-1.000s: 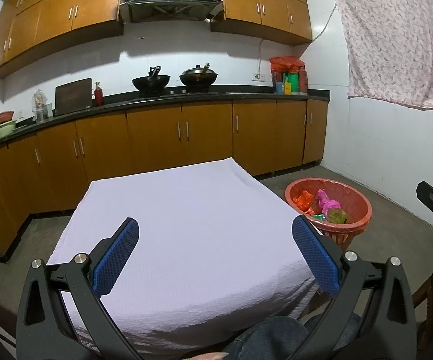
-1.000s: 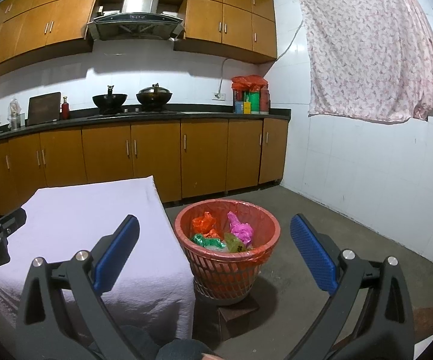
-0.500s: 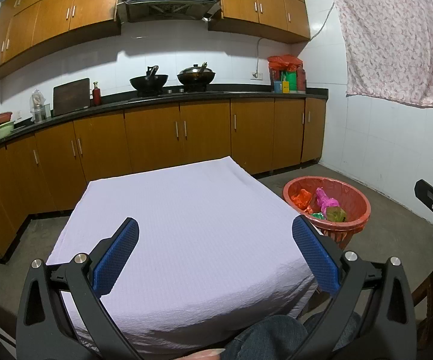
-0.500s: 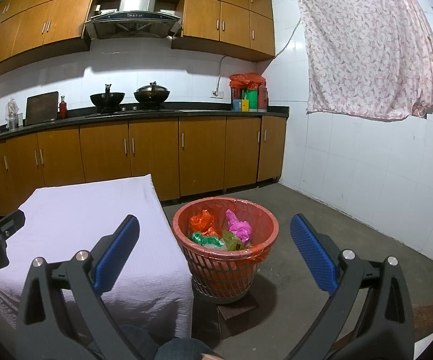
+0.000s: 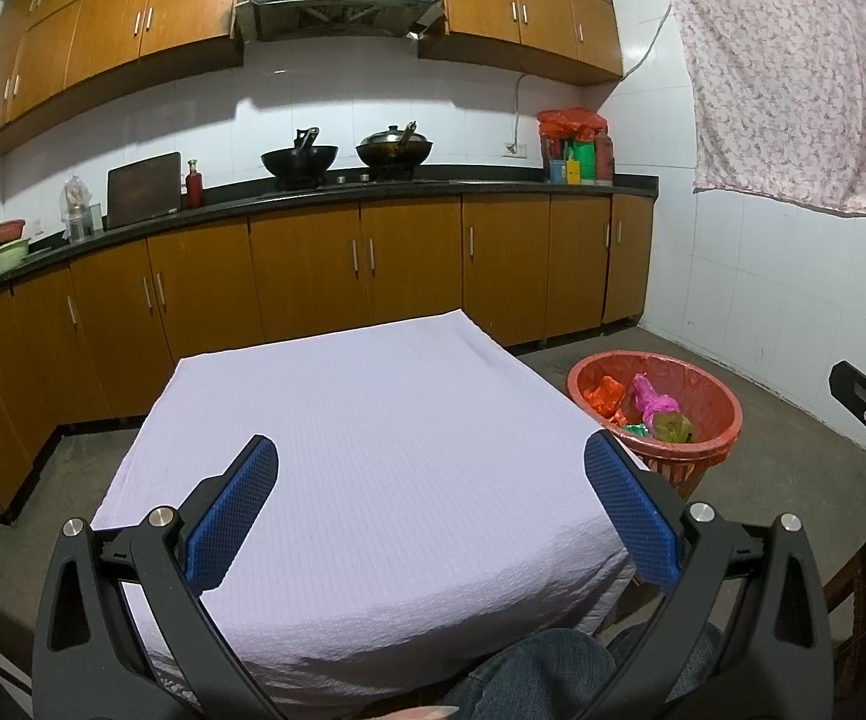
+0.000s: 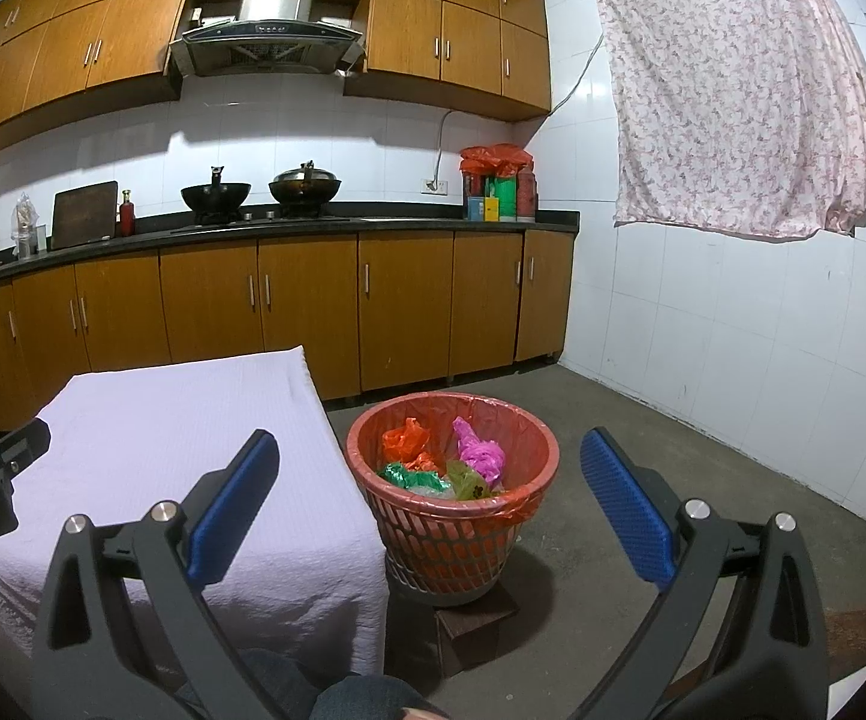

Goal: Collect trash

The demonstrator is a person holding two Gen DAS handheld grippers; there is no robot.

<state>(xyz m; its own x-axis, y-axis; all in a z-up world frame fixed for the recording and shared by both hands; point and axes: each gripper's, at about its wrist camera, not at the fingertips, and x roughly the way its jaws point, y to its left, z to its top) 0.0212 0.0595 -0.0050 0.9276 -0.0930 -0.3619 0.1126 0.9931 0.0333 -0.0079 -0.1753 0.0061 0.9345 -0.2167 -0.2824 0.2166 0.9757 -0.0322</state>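
Note:
A red lattice waste basket (image 6: 454,531) with a red liner stands on the floor just right of the table; in the left wrist view the basket (image 5: 655,414) is at the right. Inside lie crumpled bags: orange (image 6: 406,441), pink (image 6: 480,455), green (image 6: 409,477) and olive (image 6: 468,483). The table's lilac cloth (image 5: 373,456) carries nothing. My left gripper (image 5: 431,504) hangs open above the table's near edge, holding nothing. My right gripper (image 6: 430,498) is open too, held in front of the basket and short of it.
Brown cabinets and a dark counter (image 5: 373,186) with two woks (image 5: 394,150) run along the back wall. A flowered cloth (image 6: 739,96) hangs on the right tiled wall. The basket sits on a dark block (image 6: 472,618). A person's knees (image 5: 529,675) show below. Bare concrete floor (image 6: 661,420) lies right of the basket.
Both views have tilted slightly upward, so the scene sits a little lower in frame. Both grippers stay open; the bags in the basket are unmoved.

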